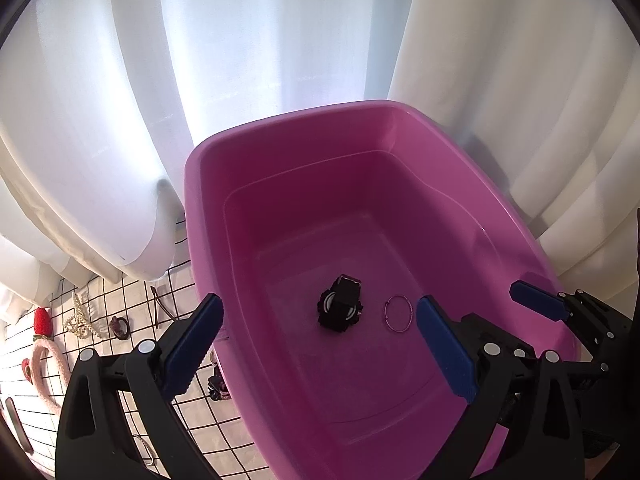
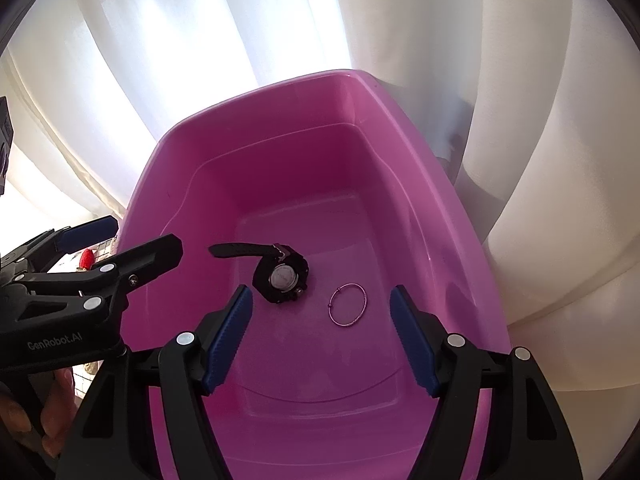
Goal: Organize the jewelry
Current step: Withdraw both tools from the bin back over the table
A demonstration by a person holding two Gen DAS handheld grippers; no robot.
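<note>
A pink plastic tub (image 1: 208, 216) fills both views (image 2: 160, 168). On its floor lie a black wristwatch (image 1: 341, 305) (image 2: 280, 276) and a thin ring bracelet (image 1: 398, 313) (image 2: 347, 303) to its right. My left gripper (image 1: 320, 324) is open and empty over the tub's near left rim. My right gripper (image 2: 322, 316) is open and empty above the tub, the watch and bracelet just beyond its fingertips. The right gripper also shows in the left wrist view (image 1: 540, 304), and the left gripper shows in the right wrist view (image 2: 132, 240).
Left of the tub, on a white grid-patterned cloth (image 1: 120, 312), lie a pearl piece (image 1: 82, 318), a red strawberry charm (image 1: 42, 320), a pink fuzzy band (image 1: 48, 368), a small dark ring item (image 1: 119, 326) and other small pieces. White curtains (image 1: 200, 60) hang behind.
</note>
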